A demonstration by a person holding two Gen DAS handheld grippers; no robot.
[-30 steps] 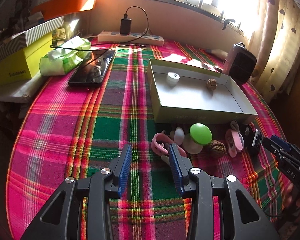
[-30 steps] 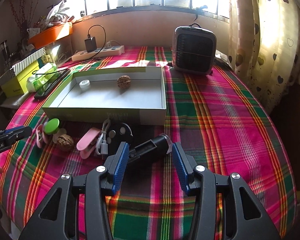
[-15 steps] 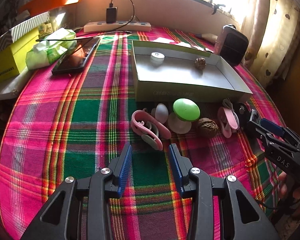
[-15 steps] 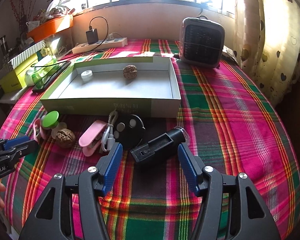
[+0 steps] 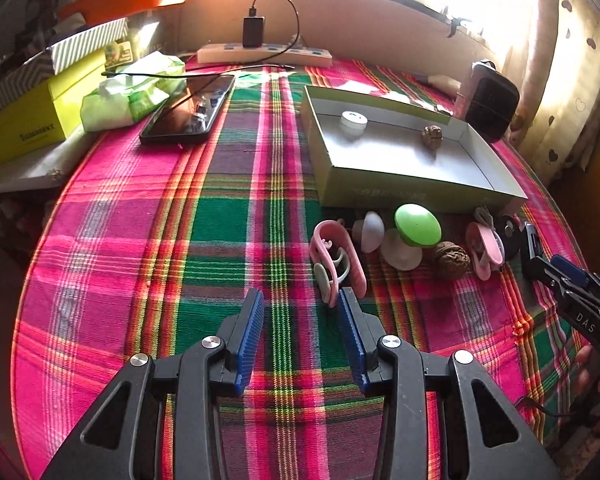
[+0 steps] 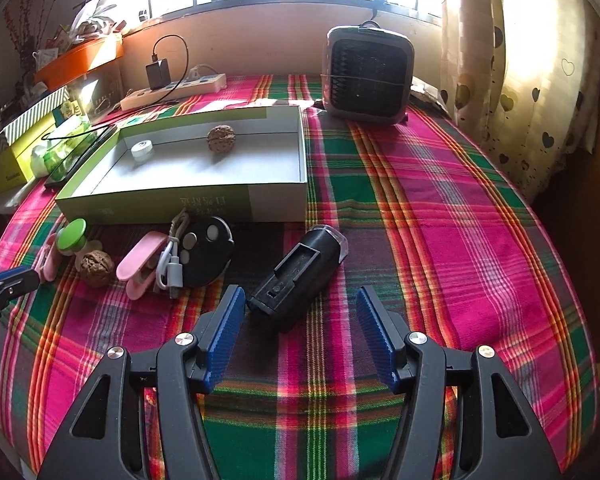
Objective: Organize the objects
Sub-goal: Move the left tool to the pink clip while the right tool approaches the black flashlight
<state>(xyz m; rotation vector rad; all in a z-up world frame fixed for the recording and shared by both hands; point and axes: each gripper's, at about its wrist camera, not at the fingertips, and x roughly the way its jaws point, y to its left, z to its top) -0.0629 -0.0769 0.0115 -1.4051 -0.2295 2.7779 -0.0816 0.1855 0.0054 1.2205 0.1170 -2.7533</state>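
Grippers first: left gripper (image 5: 300,300) sits apart and empty by the pink clips (image 5: 336,258), same gap as a second ago. Right gripper (image 6: 298,300) has widened its jaws around the black flashlight (image 6: 298,270) (pads not touching yet), which lies outside the tray (image 6: 188,202), so it's probably next in.

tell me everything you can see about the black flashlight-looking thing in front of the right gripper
The black flashlight lies on its side on the plaid tablecloth, angled, its clear lens end toward the green box. It looks like matte plastic with a rectangular recess on top. It rests just ahead of the open right gripper, not gripped, apart from the neighbouring black disc.
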